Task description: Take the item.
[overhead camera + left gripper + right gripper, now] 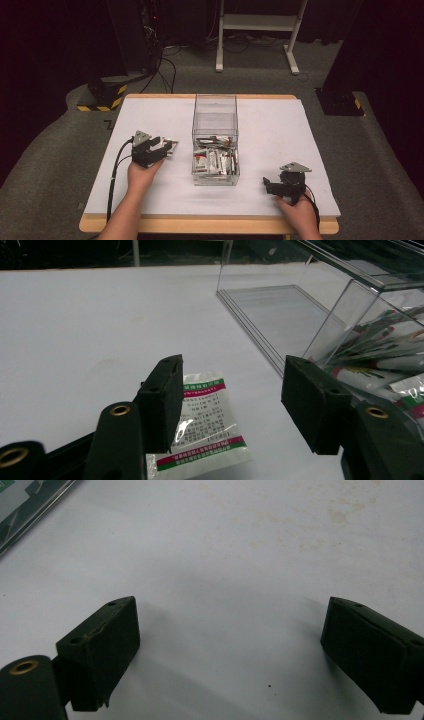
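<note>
A clear plastic box point(215, 97) stands mid-table. Its near compartment holds several white sachets point(216, 161) with red and green print; the far compartment looks empty. One loose sachet point(206, 426) of the same kind lies flat on the white table, just left of the box point(320, 315). My left gripper point(232, 390) hovers open over it, one jaw on each side and neither touching it; in the high view the left gripper point(167, 146) points at the sachet point(173, 150). My right gripper point(232, 625) is open over bare table, near the front right edge point(267, 184).
The white table top point(280, 130) ends in a wooden edge at the front. A corner of the box point(20, 510) shows at the top left of the right gripper view. Beyond the table are a white frame point(257, 22), cables and dark stands on grey carpet.
</note>
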### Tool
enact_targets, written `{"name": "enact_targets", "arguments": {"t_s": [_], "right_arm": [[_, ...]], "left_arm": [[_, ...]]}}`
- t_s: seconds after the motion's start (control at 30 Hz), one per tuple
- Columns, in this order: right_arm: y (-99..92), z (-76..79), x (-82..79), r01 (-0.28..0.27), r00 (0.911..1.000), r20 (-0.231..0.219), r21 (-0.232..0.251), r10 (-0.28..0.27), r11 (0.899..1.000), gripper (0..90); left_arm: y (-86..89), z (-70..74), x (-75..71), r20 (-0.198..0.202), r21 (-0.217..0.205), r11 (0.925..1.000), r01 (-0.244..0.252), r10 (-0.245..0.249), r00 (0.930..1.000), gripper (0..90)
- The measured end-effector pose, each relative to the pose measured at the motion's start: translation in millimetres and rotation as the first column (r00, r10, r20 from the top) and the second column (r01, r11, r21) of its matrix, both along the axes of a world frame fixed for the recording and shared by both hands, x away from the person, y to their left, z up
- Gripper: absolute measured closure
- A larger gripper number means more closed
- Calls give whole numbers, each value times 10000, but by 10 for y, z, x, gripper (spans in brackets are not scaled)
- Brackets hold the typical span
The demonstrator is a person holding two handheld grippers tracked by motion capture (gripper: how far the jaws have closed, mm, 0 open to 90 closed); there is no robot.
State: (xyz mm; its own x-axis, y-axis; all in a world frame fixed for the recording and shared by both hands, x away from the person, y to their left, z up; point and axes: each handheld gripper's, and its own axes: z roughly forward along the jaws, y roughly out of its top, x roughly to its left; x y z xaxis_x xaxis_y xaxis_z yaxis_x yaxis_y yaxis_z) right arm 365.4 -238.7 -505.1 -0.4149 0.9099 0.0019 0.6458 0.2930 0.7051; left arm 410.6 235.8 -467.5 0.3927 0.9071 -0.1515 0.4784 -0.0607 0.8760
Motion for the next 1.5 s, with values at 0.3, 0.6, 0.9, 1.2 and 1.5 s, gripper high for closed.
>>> {"name": "enact_targets", "arguments": {"t_s": [0.3,0.6,0.9,1.2,1.5], "right_arm": [[1,0,2,-26,10000,15,-45,26,10000,85],[3,-1,1,-29,10000,19,-72,29,10000,86],[4,-1,1,-25,10000,22,-91,25,10000,85],[4,-1,1,-25,10000,29,-96,26,10000,86],[5,-2,1,-18,10000,38,-105,18,9999,85]], "left_arm": [[49,-36,-155,-53,-7,10000,-82,82,10000,388],[151,-100,-321,-376,122,9999,70,-65,9993,375],[265,-198,-482,-770,419,9989,185,-153,9969,389],[316,-316,-700,-1245,1237,9918,327,-171,9921,378],[255,-398,-750,-1686,1709,9830,673,-381,9850,340]]}}
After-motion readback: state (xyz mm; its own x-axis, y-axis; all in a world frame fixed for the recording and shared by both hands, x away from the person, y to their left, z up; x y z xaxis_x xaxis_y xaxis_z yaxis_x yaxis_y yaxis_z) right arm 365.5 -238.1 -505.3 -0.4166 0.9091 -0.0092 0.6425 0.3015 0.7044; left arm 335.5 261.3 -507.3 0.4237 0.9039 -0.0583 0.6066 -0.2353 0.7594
